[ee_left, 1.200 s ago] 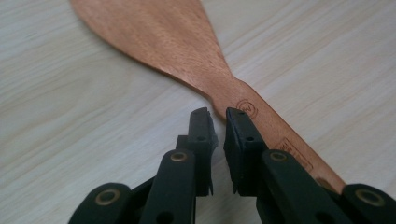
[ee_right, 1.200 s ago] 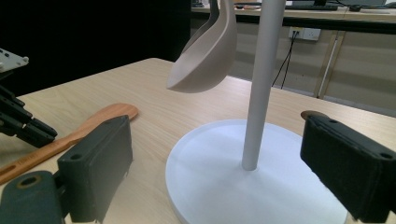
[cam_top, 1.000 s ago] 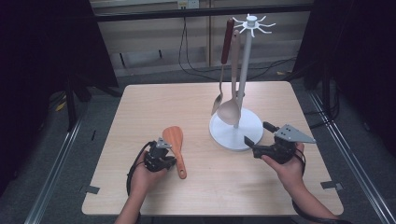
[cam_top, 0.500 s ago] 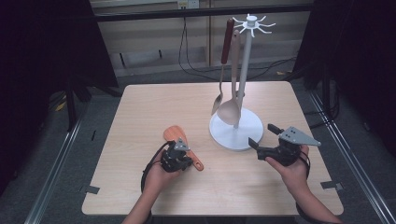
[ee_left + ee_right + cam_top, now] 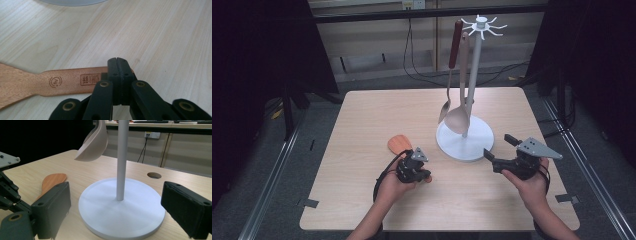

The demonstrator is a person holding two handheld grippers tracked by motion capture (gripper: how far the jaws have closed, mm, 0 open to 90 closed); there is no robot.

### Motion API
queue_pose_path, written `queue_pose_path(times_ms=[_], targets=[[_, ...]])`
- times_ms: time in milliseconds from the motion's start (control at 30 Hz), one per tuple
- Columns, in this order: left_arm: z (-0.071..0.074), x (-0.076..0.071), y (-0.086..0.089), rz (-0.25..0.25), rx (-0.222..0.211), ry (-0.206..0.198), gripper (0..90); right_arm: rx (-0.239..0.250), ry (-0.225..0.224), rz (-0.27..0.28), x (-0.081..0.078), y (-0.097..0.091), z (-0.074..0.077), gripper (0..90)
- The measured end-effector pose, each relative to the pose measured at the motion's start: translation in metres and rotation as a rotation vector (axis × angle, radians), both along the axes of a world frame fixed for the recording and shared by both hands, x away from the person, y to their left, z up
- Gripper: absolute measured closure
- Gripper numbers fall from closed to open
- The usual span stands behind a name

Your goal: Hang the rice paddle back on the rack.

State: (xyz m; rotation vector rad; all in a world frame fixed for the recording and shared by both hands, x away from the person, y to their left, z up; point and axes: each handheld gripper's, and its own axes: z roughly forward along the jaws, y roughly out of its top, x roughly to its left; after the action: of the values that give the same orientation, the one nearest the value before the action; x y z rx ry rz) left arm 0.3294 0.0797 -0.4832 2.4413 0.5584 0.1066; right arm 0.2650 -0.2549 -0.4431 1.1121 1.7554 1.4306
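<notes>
Wooden spatula (image 5: 50, 82), handle stamped "Ag", clamped in left gripper (image 5: 117, 62); right gripper (image 5: 116, 217) agape, empty, facing utensil stand (image 5: 121, 215).

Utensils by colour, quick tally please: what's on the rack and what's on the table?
Beige ladle on the rack: 1
Metal spoon with dark red handle on the rack: 1
Wooden spatula on the table, handle end in the left gripper: 1
Total: 3
</notes>
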Motion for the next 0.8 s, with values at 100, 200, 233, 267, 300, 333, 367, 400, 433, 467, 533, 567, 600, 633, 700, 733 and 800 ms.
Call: queue_pose_path(times_ms=[100,200,233,267,300,333,367,400,433,467,533,567,600,633,700,733,800], targets=[[-0.001,-0.004,-0.010,-0.035,-0.025,0.029,90.0,-0.006,0.006,-0.001,0.000,-0.001,-0.001,8.9],[-0.001,-0.013,-0.026,-0.049,-0.015,0.009,90.0,-0.003,0.011,0.003,0.000,-0.001,-0.001,9.0],[-0.001,-0.015,-0.035,-0.048,-0.023,-0.001,89.9,-0.004,0.009,0.004,0.000,-0.001,-0.001,8.9],[-0.002,-0.014,-0.037,-0.044,-0.024,0.000,89.8,-0.002,0.009,0.003,0.000,0.000,-0.001,8.9],[-0.002,-0.013,-0.039,-0.034,-0.039,0.004,89.1,-0.003,0.009,0.005,0.000,0.000,-0.002,8.9],[-0.002,-0.012,-0.039,-0.032,-0.047,-0.004,86.6,-0.002,0.010,0.002,0.000,0.000,-0.002,8.9],[0.000,-0.010,-0.038,-0.028,-0.045,-0.013,85.9,-0.001,0.010,0.004,0.000,0.000,-0.002,8.9],[0.000,-0.010,-0.038,-0.028,-0.045,-0.013,85.4,-0.001,0.010,0.004,0.000,0.000,-0.002,8.9],[0.008,-0.004,-0.033,0.002,-0.064,-0.035,85.4,0.000,0.011,0.005,0.000,-0.001,-0.002,8.9],[0.009,-0.002,-0.031,0.025,-0.087,-0.050,85.4,0.002,0.011,0.002,0.000,-0.001,-0.002,8.9],[0.013,0.011,-0.022,0.083,-0.088,-0.064,85.4,0.003,0.013,0.002,0.000,-0.002,-0.003,9.0],[0.013,0.019,-0.016,0.124,-0.118,-0.059,85.4,0.000,0.015,-0.001,0.000,-0.003,-0.003,8.9],[0.013,0.029,-0.008,0.164,-0.126,-0.063,85.5,0.007,0.019,-0.007,0.000,-0.003,-0.003,8.9],[0.011,0.034,-0.003,0.182,-0.131,-0.060,85.5,0.010,0.017,-0.007,0.000,-0.003,-0.002,8.9],[0.006,0.047,0.007,0.233,-0.136,-0.047,85.5,0.009,0.009,-0.006,0.000,-0.003,-0.001,9.0],[0.002,0.052,0.010,0.247,-0.146,-0.068,85.5,0.009,0.010,-0.007,0.000,-0.003,0.000,9.0],[-0.004,0.057,0.013,0.263,-0.134,-0.050,85.5,0.010,0.007,-0.005,0.001,-0.004,0.000,9.0]])
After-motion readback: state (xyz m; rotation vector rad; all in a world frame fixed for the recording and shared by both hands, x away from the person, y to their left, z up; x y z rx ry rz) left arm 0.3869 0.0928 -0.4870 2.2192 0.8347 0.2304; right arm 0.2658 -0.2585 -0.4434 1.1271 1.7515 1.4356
